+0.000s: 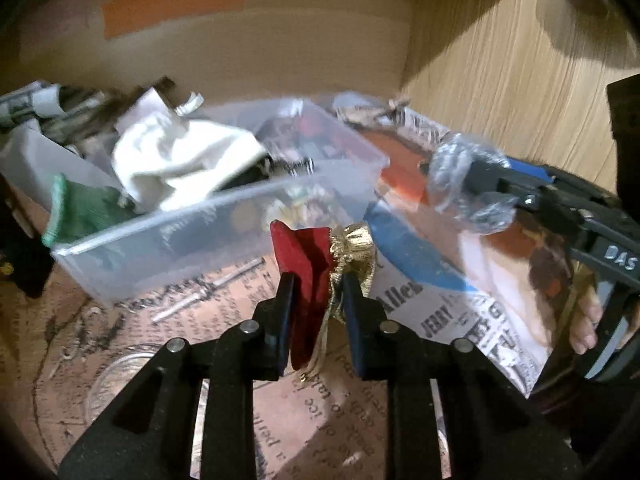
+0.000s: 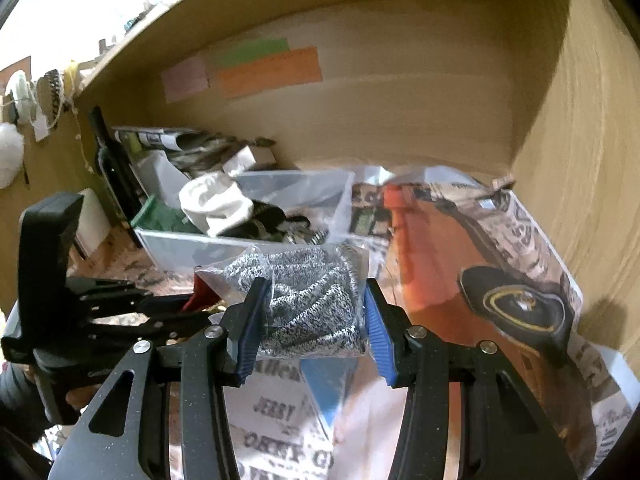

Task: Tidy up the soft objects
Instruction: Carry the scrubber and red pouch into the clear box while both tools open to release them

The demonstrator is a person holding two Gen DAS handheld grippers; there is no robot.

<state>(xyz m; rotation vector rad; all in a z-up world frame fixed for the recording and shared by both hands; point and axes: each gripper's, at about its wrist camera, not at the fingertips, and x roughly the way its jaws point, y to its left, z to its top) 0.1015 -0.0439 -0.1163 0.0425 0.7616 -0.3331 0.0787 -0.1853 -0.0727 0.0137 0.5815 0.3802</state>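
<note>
The left tool (image 1: 318, 300) is clenched on a red-and-gold pouch (image 1: 320, 256); the right tool (image 2: 312, 320) grips a bagged knit cloth (image 2: 308, 300), the clear bin (image 2: 192, 246) at eleven o'clock. Slick plastic may slip free.

Newspaper sheets (image 2: 492, 248) are spread over the wooden shelf floor, and coloured paper notes (image 2: 268, 70) are stuck to the back panel (image 2: 400, 100); a dark bottle (image 2: 106, 160) is stood at the left, and a side wall (image 1: 500, 80) is seen on the right
</note>
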